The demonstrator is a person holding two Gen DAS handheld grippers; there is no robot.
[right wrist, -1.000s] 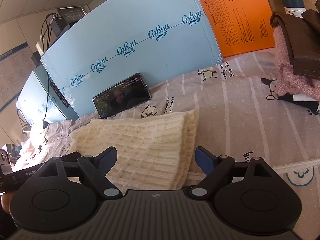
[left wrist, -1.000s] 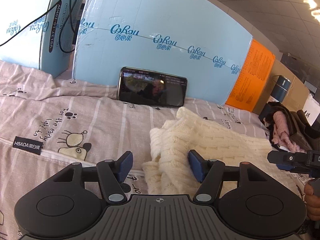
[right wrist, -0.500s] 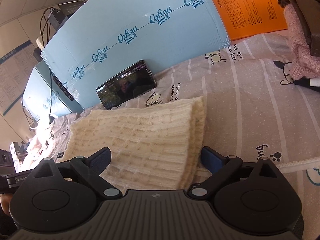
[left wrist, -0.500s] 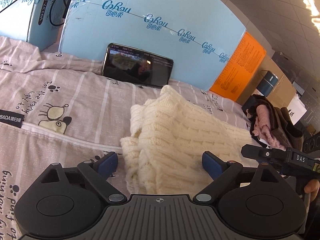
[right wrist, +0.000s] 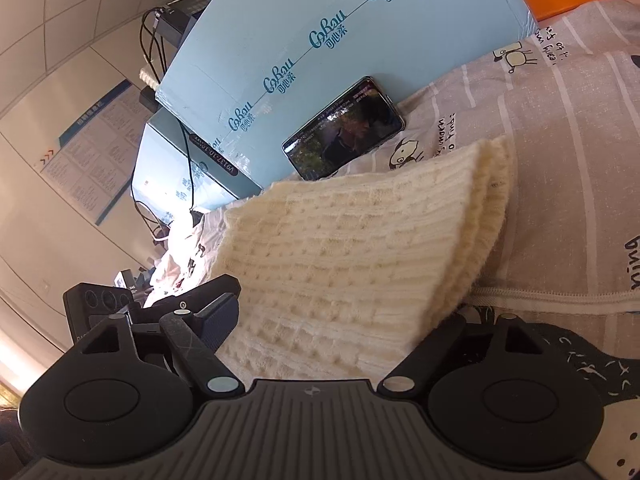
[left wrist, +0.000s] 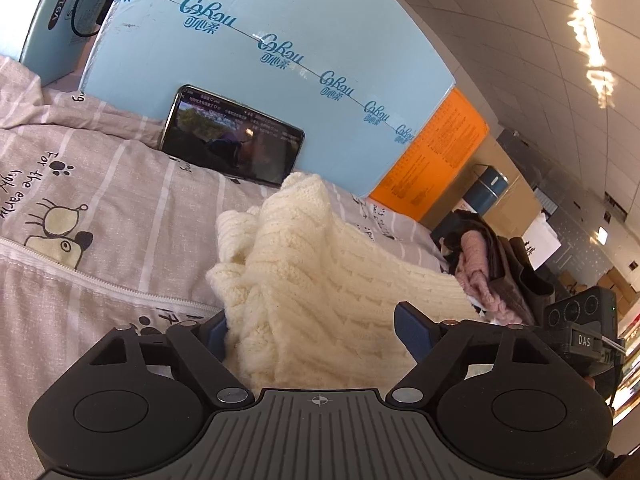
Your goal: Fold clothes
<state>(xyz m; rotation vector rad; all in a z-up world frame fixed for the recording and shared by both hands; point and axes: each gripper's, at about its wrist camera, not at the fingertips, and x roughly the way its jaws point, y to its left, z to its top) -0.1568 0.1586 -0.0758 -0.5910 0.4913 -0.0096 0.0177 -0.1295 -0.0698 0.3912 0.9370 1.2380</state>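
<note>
While a striped bedcover point(left wrist: 120, 208) printed with cartoon dogs is spread across the whole lower scene, a large pale blue box point(left wrist: 288, 40) is stood along its far edge, and an orange box point(left wrist: 436, 152) is set just beside it. A cream knitted sweater point(left wrist: 320, 280), already folded into a thick stack of layers, is laid on the bedcover in front of the blue box, its ribbed edges seen stacked at the right in the right wrist view point(right wrist: 352, 264). A heap of pink and brown clothes point(left wrist: 492, 276) is piled beyond the sweater's far end. A phone point(left wrist: 236, 136) with a lit screen is propped on its long side against the blue box, close behind the sweater. The left gripper point(left wrist: 316, 332) is held wide open, with the near end of the sweater lying between its blue pads point(left wrist: 412, 332), unclamped. The right gripper point(right wrist: 340, 328) is likewise spread wide around the sweater's other end; one pad is hidden behind the knit, and nothing is seen to be pinched.
</note>
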